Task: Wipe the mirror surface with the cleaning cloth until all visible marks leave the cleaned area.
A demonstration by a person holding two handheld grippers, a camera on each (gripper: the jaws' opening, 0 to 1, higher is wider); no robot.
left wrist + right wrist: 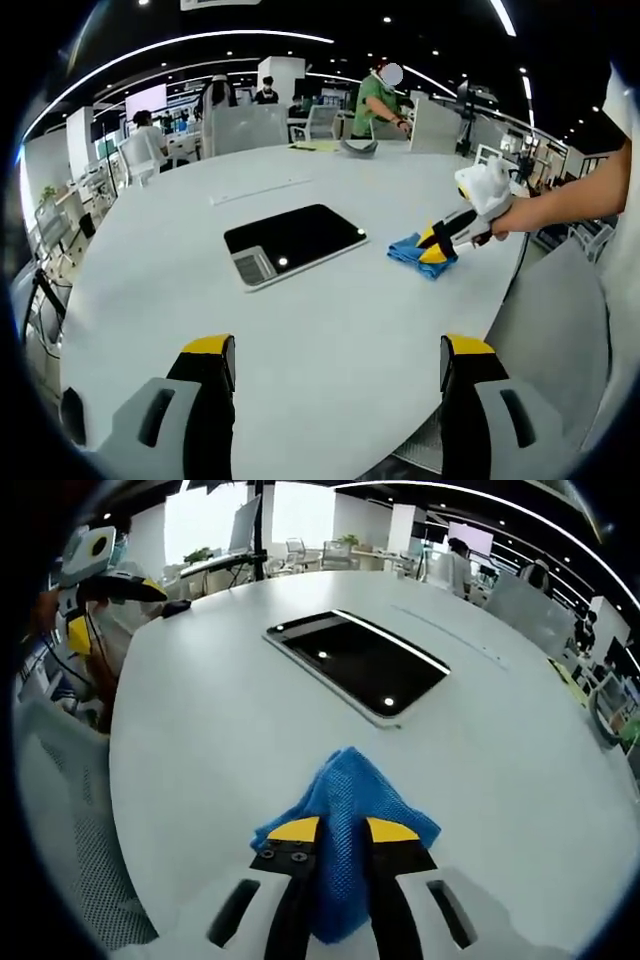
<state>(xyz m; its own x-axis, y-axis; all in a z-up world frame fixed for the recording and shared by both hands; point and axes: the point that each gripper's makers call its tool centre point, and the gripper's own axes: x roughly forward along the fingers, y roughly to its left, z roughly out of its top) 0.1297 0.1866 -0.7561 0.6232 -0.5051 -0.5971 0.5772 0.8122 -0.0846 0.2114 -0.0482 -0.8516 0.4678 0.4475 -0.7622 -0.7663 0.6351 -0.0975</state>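
1. Open-plan office, ceiling lights, a big round white table [340, 330] under both my hands; desks, chairs and seated people far behind it.

2. Nearest in the right gripper view: my right gripper [342, 832], jaws pinched tight on the blue cloth [345, 800]. Cloth bunches up between the yellow tips and spills forward onto the table. Held that way, I judge, so a wad leads the jaws and nothing hard meets the glass.

3. Beyond the cloth: the mirror [360, 662], lying flat, dark face up, ceiling lights reflected in it. Near the cloth but apart from it; no contact yet. Wiping not begun, by my reading.

4. Left gripper view, nearest: my left gripper [338, 365], jaws spread wide, holding nothing, hanging back over the table edge. Probably kept clear to leave the right room to work.

5. Farther in that view: mirror [295, 242] mid-table, and just to its right the cloth [415, 253] under the right gripper [440, 245], my arm reaching in from the side.

6. View differences: the left gives the side-on gap between cloth and mirror and a lighter patch at the mirror's near corner. The right gives the grip itself, close up. Marks on the glass: too small to tell in either.
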